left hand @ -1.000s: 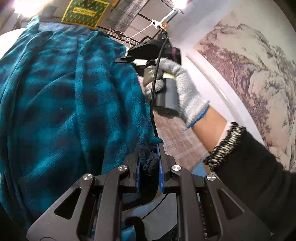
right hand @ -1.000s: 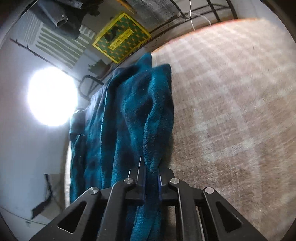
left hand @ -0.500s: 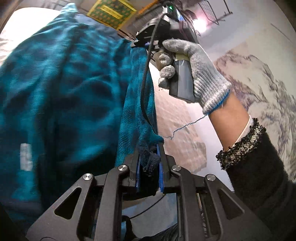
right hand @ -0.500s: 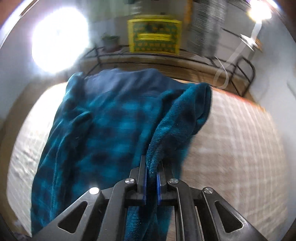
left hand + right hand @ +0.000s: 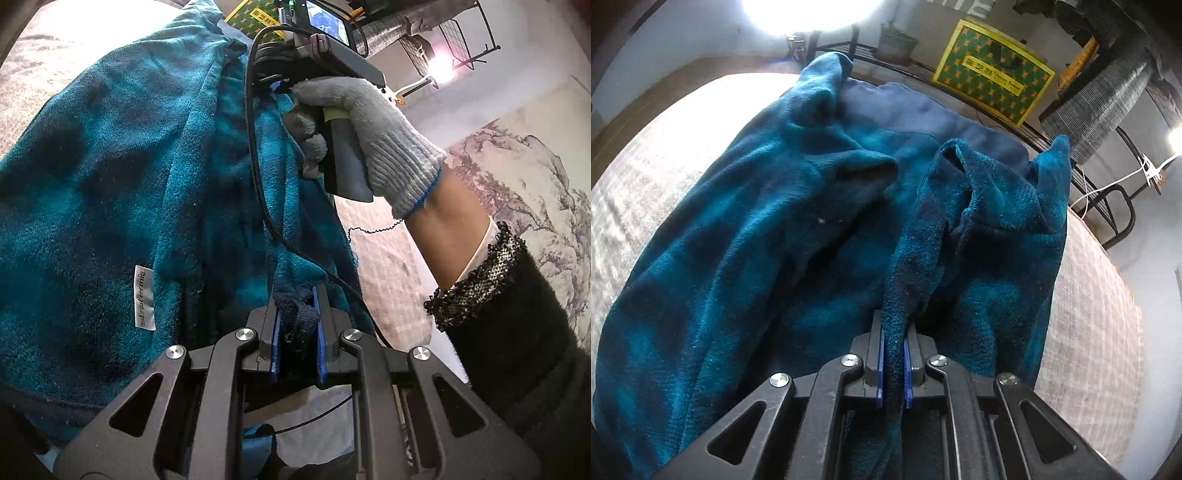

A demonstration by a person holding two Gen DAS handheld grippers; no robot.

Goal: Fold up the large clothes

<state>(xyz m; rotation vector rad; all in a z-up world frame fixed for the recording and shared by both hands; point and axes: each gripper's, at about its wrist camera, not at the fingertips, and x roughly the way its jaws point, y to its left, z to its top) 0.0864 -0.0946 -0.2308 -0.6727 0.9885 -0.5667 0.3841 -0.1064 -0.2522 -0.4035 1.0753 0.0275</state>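
Note:
A large teal and dark-blue checked fleece garment (image 5: 110, 177) lies over the bed, with a white label (image 5: 144, 297) showing. My left gripper (image 5: 297, 314) is shut on a dark ribbed edge of the garment. My right gripper (image 5: 893, 354) is shut on a folded teal edge of the same garment (image 5: 746, 258). In the left wrist view the right gripper's body (image 5: 314, 55) is held by a grey-gloved hand (image 5: 369, 136) just above and ahead, against the fabric. A plain navy part of the garment (image 5: 916, 110) lies at the far end.
A beige checked bedcover (image 5: 1100, 332) lies under the garment. A black metal bed frame (image 5: 1115, 206) stands at the far edge. A yellow-green box (image 5: 993, 74) and a grey checked bundle (image 5: 1108, 99) sit behind it. A landscape mural (image 5: 535, 177) covers the right wall.
Both grippers have swung over the bed with the garment edge held. The right gripper has come closer to the left one. The garment's label side has turned into the left wrist view.

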